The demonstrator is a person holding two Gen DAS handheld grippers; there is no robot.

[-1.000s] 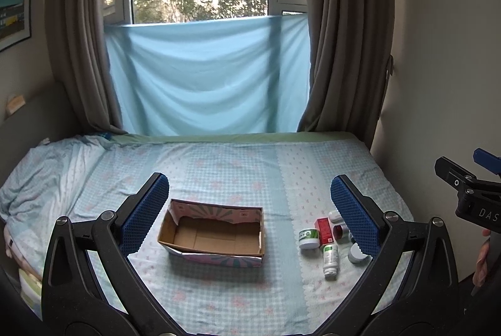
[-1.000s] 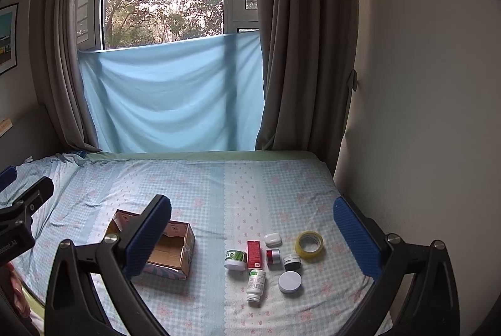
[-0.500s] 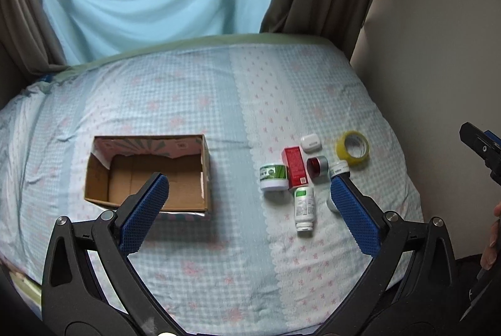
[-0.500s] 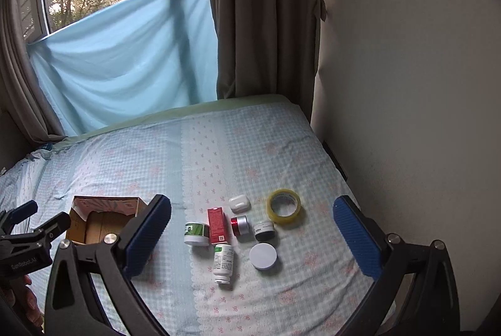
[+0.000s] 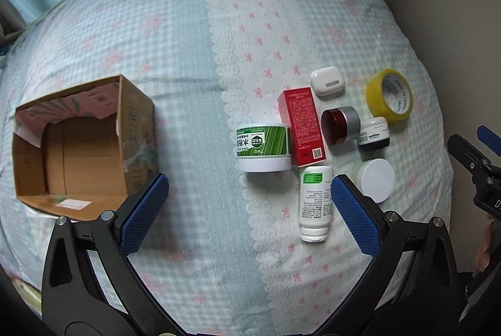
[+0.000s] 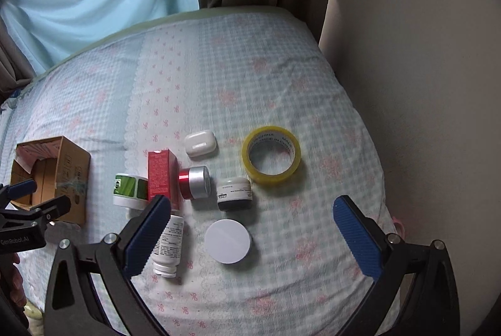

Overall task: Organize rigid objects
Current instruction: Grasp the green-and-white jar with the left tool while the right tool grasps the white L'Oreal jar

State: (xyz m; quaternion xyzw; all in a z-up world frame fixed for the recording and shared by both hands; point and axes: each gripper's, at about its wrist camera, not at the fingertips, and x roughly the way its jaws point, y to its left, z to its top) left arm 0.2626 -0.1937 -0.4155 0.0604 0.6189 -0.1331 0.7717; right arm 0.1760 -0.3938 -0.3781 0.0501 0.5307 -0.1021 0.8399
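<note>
Left gripper (image 5: 249,191): blue ribbed fingers spread wide, holding nothing, hovering over the bed in the lower part of the left wrist view.
Cardboard box (image 5: 78,141): left of frame, open-topped, plain brown walls with a pink printed flap; its near right corner sits just beside the left finger (image 5: 144,213).
Green-label jar (image 5: 263,148): centre, squat plastic cylinder lying on its side, white lid toward the camera, between the two fingers but farther up the frame.
Red carton (image 5: 302,127): slim glossy cardboard box lying flat, touching the jar's right side.
White bottle (image 5: 314,206): smooth plastic, on its side, cap toward the camera, just left of the right finger (image 5: 353,217).
Earbud case (image 5: 327,81): rounded white shell, above the carton.
Red-and-silver jar (image 5: 339,126): tipped on its side, shiny.
Black-and-white jar (image 5: 374,133): small, upright, touching the red-and-silver one.
White round lid (image 5: 375,179): flat matte disc, partly behind the right finger.
Yellow tape roll (image 5: 389,94): translucent ring, right of frame, tilted.
Bed (image 5: 188,38): soft checked sheet with pink bows and a lace-edged strip.
Right gripper (image 6: 252,237): fingers also wide apart and empty; the white round lid lies between them, the white bottle partly hidden behind the left-hand finger (image 6: 147,238), the tape roll above and apart.
</note>
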